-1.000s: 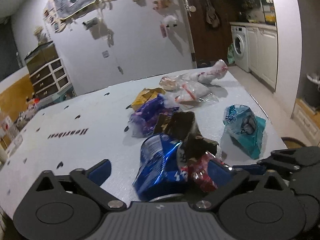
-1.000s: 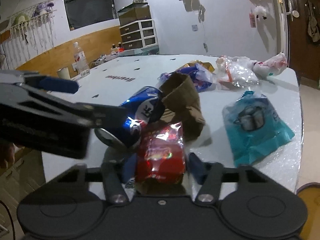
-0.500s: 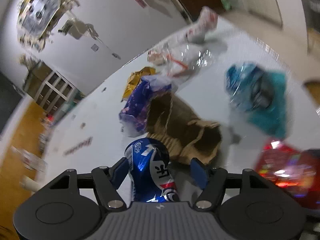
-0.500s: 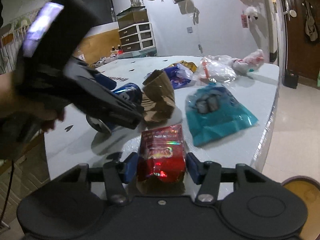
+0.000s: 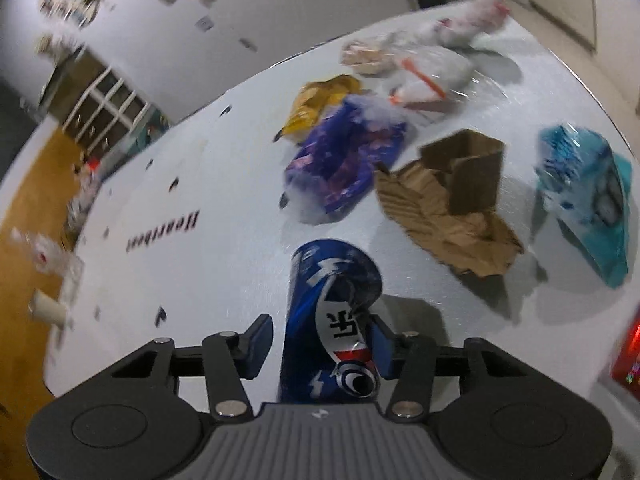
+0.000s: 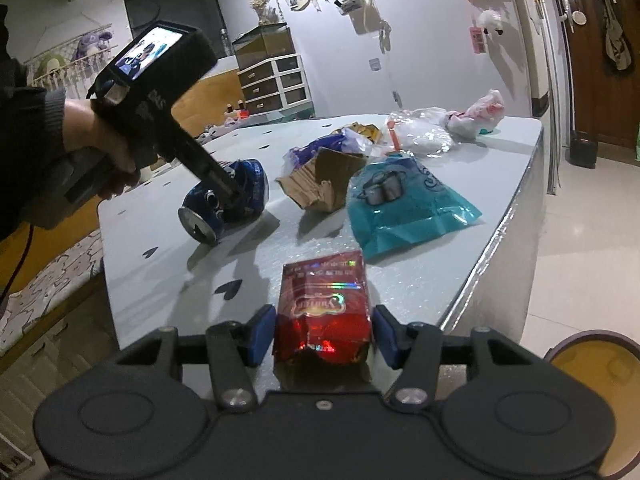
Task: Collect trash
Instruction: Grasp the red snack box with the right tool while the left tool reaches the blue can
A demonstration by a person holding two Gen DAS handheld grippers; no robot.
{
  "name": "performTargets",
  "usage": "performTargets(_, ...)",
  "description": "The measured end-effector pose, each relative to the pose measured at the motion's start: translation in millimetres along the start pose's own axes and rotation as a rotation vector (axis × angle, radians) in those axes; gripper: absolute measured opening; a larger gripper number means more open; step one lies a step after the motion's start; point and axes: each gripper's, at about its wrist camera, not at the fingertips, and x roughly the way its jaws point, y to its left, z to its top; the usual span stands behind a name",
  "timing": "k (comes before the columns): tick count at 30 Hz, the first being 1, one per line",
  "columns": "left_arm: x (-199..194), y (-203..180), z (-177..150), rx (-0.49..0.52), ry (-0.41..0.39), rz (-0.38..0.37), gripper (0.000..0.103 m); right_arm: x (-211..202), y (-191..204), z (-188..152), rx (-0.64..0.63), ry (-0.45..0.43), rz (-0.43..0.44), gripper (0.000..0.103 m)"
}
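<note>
L gripper (image 5: 322, 346): we see the fingers straddling a dented blue soda can (image 5: 330, 320); R pad touches the can, L pad shows a gap, so we can't tell if it's clamped. R-wrist view shows this gripper (image 6: 232, 196) angled down onto the can (image 6: 224, 204), which lies on its side on the table.
R gripper (image 6: 324, 334): pinching a shiny red foil carton (image 6: 324, 308) betw. both blue pads, held above the table's near edge.
Left hand (image 6: 100, 148): wrapped round the L tool's handle, dark sleeve at the wrist.
Table (image 6: 440, 264): white top w/ small black heart marks, rest of the trash spread across it.
Just past the can: torn brown cardboard box (image 5: 452, 200), open side up, apart from the can.
R of the cardboard: teal plastic bag (image 5: 588, 196), lying flat near the table edge.
Behind the cardboard: purple wrapper (image 5: 344, 164), w/ a yellow snack bag (image 5: 320, 104) touching its far side.
Far end: clear plastic bags (image 5: 424, 64), bunched together.
Floor, R-wrist view: round bin rim (image 6: 592, 364) at lower R, beside the table.
</note>
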Motion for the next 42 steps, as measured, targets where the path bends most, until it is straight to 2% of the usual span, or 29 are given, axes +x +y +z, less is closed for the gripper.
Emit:
performTargets(2,4,12,-6,-0.055,0.001,-0.033,0.048,1,2,0,-0.008,0.002,0.001,0.054)
performTargets(9,6,50,-29,-0.204,-0.067,-0.107,0.047,4,12,-1,-0.027,0.006,-0.005,0.054)
performTargets(12,-1,61,-37,-0.285,-0.119,-0.186,0.047,5,15,-1,-0.033,0.007,-0.008,0.054)
performTargets(15,-15,70,-48,-0.396,-0.202,-0.296,0.046,5,16,-1,-0.027,0.008,-0.01,0.053)
performTargets(17,-21,71,-55,-0.466,-0.243,-0.379,0.035,6,15,1,-0.014,0.001,-0.013,0.053)
performTargets(18,-23,69,-58,-0.491,-0.254,-0.413,0.025,6,15,2,-0.007,-0.001,-0.011,0.053)
performTargets(19,-24,65,-62,-0.515,-0.258,-0.441,0.0,5,14,3,-0.002,-0.004,-0.009,0.053)
performTargets(21,-22,57,-68,-0.536,-0.247,-0.473,0.0,6,14,5,0.008,-0.003,-0.008,0.053)
performTargets(23,-22,49,-71,-0.51,-0.238,-0.475,0.0,8,13,5,0.013,-0.001,-0.006,0.053)
performTargets(27,-20,37,-74,-0.457,-0.222,-0.529,0.002,11,16,5,0.008,0.006,-0.005,0.053)
performTargets(28,-21,35,-74,-0.444,-0.22,-0.533,0.004,11,16,5,0.007,0.007,-0.005,0.053)
performTargets(32,-24,33,-77,-0.404,-0.237,-0.528,0.03,11,17,6,0.006,0.004,-0.016,0.053)
performTargets(33,-26,36,-78,-0.402,-0.245,-0.522,0.032,10,16,6,0.007,0.0,-0.018,0.053)
performTargets(38,-38,47,-86,-0.42,-0.28,-0.507,0.063,-1,16,9,0.008,-0.029,-0.006,0.053)
performTargets(42,-53,44,-102,-0.391,-0.314,-0.468,0.075,1,18,15,-0.008,-0.035,-0.013,0.053)
